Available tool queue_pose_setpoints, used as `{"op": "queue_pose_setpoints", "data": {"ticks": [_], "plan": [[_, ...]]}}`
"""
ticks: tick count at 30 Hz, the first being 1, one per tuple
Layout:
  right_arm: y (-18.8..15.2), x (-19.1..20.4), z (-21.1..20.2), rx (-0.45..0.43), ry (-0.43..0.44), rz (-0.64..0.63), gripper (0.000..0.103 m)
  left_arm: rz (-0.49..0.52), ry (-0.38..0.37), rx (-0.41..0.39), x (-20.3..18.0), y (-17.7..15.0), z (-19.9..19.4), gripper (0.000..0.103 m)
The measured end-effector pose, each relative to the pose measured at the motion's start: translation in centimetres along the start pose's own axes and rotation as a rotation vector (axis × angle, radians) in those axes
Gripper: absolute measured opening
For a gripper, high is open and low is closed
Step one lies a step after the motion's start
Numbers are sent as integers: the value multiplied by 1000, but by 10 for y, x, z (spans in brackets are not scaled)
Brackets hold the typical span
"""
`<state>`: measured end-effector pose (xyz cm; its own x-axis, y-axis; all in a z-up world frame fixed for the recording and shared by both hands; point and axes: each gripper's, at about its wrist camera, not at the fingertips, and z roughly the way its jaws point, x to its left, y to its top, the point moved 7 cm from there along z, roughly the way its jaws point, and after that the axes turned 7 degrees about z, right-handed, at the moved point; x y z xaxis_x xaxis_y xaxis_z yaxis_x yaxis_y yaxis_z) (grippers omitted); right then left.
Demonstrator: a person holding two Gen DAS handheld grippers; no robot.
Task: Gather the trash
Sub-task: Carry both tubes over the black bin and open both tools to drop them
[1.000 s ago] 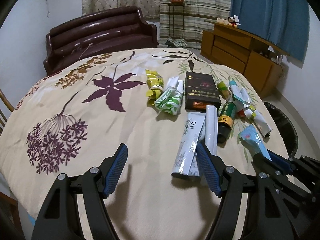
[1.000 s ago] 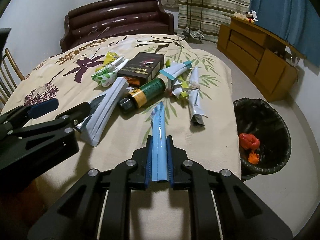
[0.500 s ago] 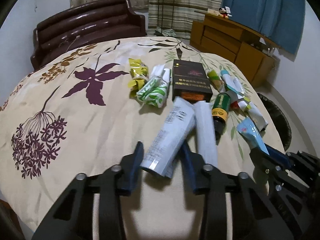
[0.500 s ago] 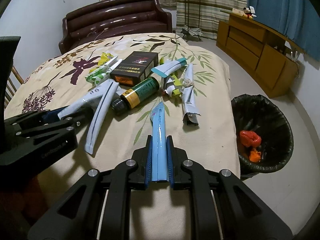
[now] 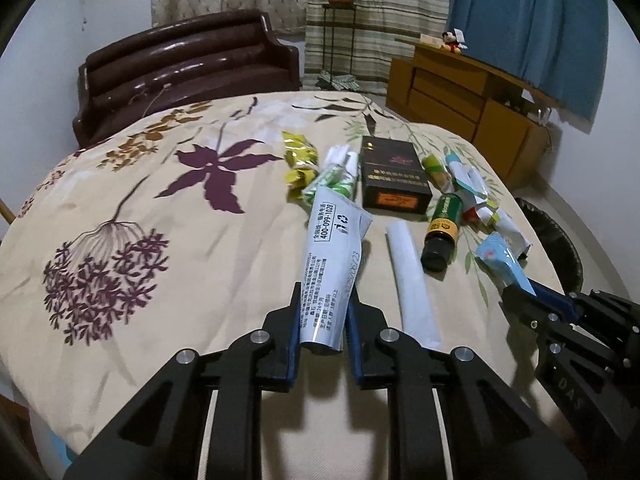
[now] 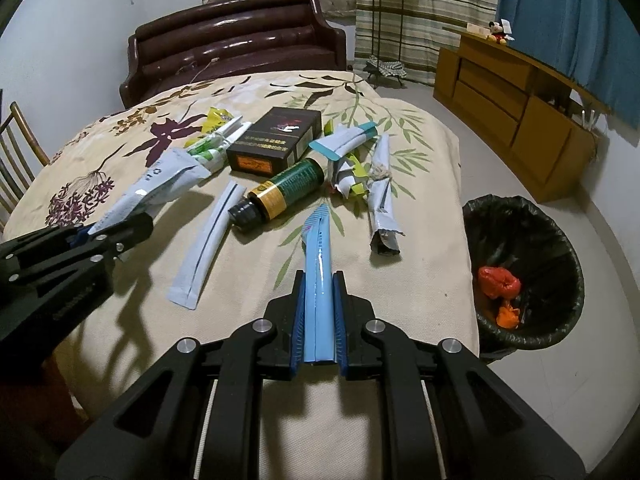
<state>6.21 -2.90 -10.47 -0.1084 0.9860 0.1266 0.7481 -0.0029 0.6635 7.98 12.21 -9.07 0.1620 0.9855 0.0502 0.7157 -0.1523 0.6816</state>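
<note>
Left gripper [image 5: 322, 322] clamped on the near end of a white tube [image 5: 334, 256], jaws pressed against both its sides, printed face up, far end lifted toward the green-and-white wrapper [image 5: 334, 178]. Right gripper [image 6: 318, 316] closed tight on a light blue packet [image 6: 318, 276], which sticks out forward over the floral tablecloth [image 6: 400, 296]. Just right of the white tube, flat on the cloth, a long white sachet [image 5: 412, 280]; in the right view, that sachet [image 6: 206, 248] between the two grippers. Beyond it, a green bottle [image 6: 286, 190] on its side, black cap toward the camera, yellow band behind the cap. Behind the bottle, a dark box [image 6: 276, 140] lying flat, with a yellow wrapper [image 6: 216, 118] off to its left. To the right of the bottle, a jumble of crumpled packets [image 6: 348, 160] and a grey torn sachet [image 6: 382, 204], touching one another. On the floor beside the table's right edge, a black-lined bin [image 6: 524, 272], with red and orange scraps [image 6: 498, 284] inside. Farther back, a brown sofa [image 6: 240, 40] and a wooden cabinet [image 6: 512, 108].
</note>
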Motion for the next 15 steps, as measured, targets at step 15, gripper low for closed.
{"op": "queue_pose_setpoints", "data": {"ticks": [15], "plan": [[20, -30, -24, -84, -77, 20, 13, -14, -32, -89, -17, 21, -21, 20]]}}
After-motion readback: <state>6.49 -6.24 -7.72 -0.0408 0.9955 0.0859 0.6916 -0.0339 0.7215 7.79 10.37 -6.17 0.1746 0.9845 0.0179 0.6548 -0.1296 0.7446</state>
